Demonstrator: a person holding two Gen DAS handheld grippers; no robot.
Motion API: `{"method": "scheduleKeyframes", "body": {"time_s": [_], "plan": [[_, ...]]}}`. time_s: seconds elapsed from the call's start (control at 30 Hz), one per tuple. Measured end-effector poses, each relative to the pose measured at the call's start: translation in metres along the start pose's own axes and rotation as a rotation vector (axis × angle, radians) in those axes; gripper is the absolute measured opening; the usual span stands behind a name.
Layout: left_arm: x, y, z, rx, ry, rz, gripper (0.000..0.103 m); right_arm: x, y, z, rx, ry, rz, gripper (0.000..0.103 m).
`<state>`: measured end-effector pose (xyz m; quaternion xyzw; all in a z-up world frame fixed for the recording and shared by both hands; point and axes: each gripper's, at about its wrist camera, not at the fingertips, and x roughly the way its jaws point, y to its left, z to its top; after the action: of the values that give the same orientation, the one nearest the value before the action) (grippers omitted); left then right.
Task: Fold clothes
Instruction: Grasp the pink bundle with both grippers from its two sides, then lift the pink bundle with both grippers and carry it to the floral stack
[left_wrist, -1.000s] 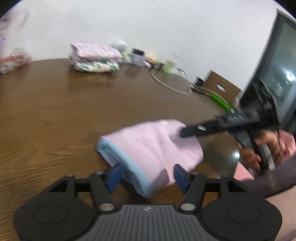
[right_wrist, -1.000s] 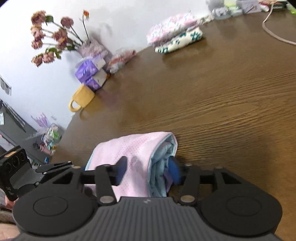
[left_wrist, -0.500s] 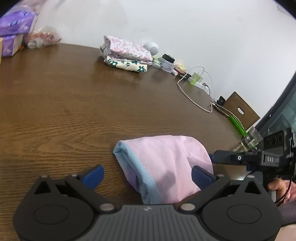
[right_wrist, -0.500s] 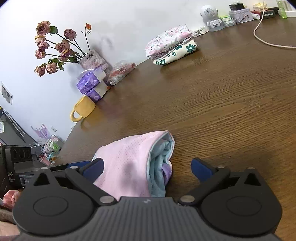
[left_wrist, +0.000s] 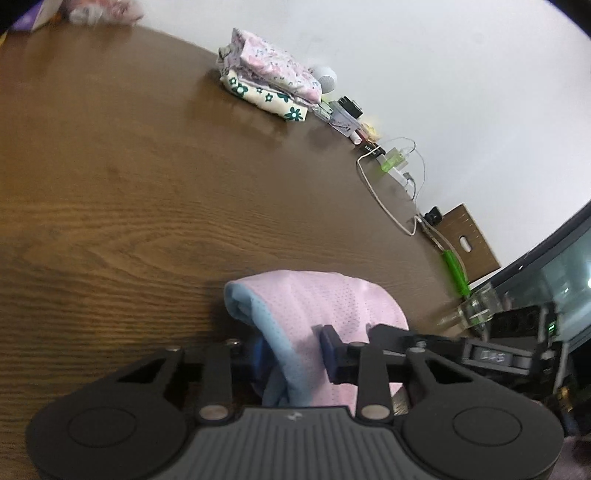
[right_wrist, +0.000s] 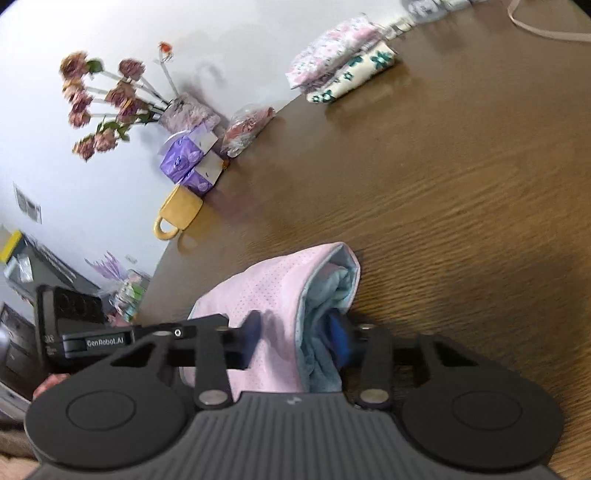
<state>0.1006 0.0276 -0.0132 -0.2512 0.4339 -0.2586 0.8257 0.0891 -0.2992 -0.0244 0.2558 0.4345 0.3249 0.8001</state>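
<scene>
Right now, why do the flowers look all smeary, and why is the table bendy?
Right wrist view: the flowers and the wood grain of the table smear from motion blur. Left wrist view: the fisheye lens bows the table edge into a curve, the corners go black, and the folded floral clothes stay fairly sharp.

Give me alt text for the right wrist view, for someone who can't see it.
The right gripper is closing on a folded pink and blue garment on a brown wooden table, with the left gripper at its other side. Folded floral clothes, a yellow mug and flowers line the far edge.
</scene>
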Motion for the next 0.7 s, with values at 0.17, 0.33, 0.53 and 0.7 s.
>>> {"method": "scheduleKeyframes", "body": {"time_s": [0.17,0.33,0.53,0.7], "plan": [[0.006,0.002,-0.002,-0.007,-0.018,-0.010,0.021,0.004,-0.011,-0.004,0.064,0.000,0.047,0.020],[0.006,0.003,-0.003,0.006,-0.034,-0.031,0.016,0.004,-0.014,-0.006,0.091,-0.021,0.072,0.014],[0.002,-0.001,0.000,0.018,-0.060,-0.057,0.015,-0.008,0.002,0.001,0.040,-0.076,0.084,0.013],[-0.013,-0.017,0.013,0.076,-0.133,-0.072,0.015,-0.019,0.026,0.017,-0.060,-0.116,0.052,0.013]]}}
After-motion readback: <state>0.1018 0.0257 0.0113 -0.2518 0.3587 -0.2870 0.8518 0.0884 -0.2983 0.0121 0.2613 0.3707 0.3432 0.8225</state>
